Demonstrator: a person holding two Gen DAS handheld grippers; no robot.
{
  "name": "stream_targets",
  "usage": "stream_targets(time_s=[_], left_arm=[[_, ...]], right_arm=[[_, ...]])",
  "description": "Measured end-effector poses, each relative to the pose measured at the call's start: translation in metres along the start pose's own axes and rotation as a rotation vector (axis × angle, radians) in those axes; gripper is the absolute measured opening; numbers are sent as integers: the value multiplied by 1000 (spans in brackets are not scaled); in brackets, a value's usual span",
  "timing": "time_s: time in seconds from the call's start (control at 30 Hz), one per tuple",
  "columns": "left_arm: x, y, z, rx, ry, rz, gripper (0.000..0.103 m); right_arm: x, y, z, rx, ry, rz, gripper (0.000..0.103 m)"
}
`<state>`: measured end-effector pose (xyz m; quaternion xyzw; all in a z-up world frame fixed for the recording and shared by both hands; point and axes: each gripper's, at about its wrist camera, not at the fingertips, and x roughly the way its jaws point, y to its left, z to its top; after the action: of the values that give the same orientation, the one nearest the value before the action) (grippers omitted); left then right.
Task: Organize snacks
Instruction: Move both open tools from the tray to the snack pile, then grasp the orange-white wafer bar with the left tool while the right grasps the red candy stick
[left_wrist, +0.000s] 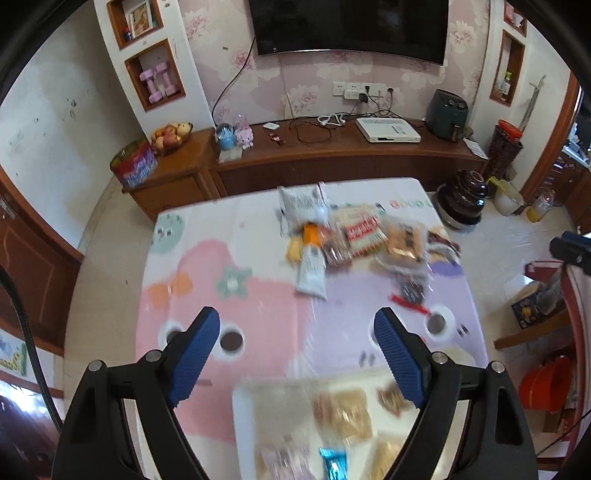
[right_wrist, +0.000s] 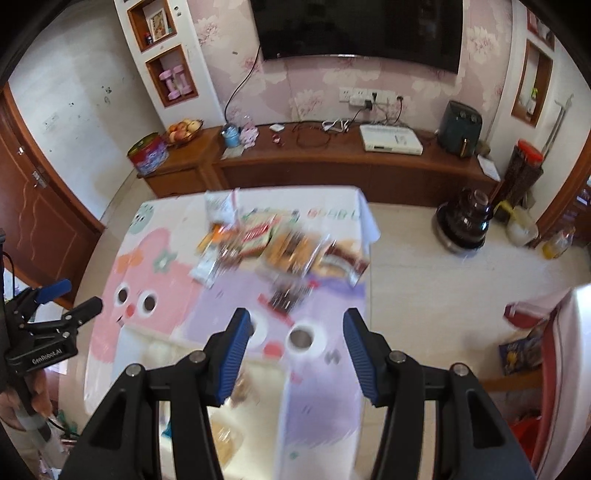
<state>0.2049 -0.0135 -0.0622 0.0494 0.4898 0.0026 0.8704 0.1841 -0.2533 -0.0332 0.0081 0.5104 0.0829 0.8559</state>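
Note:
A pile of snack packets (left_wrist: 354, 236) lies at the far right of a table with a pink and purple cartoon cloth (left_wrist: 229, 266); the pile also shows in the right wrist view (right_wrist: 273, 247). A white tray (left_wrist: 258, 413) with several packets sits at the near edge, below my left gripper (left_wrist: 297, 326), which is open and empty. A small dark packet with a red strip (right_wrist: 284, 299) lies just ahead of my right gripper (right_wrist: 299, 325), which is open and empty above the cloth. The left gripper also shows in the right wrist view (right_wrist: 70, 299). Both views are blurred.
A wooden TV cabinet (left_wrist: 332, 155) runs along the far wall with a fruit bowl (left_wrist: 171, 136), a white box (left_wrist: 388, 130) and a dark appliance (left_wrist: 447, 114). A dark pot (left_wrist: 463, 199) stands on the floor right of the table. A red bucket (left_wrist: 546, 384) is at right.

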Motion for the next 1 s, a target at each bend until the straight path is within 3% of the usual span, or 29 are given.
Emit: stream_targets(time_s=[0.17, 0.27, 0.53, 0.7, 1.0], left_arm=[[65, -1, 34, 15, 51, -21, 85], [111, -2, 41, 18, 117, -75, 85], [226, -3, 30, -15, 275, -128, 85], [262, -5, 27, -52, 300, -158, 84], [295, -15, 29, -111, 324, -187, 80]], right_arm=[[49, -26, 47, 11, 24, -4, 53], [93, -37, 61, 10, 61, -16, 53], [207, -60, 59, 19, 198, -11, 53], [254, -65, 45, -20, 257, -39, 53], [290, -49, 43, -170, 256, -71, 53]])
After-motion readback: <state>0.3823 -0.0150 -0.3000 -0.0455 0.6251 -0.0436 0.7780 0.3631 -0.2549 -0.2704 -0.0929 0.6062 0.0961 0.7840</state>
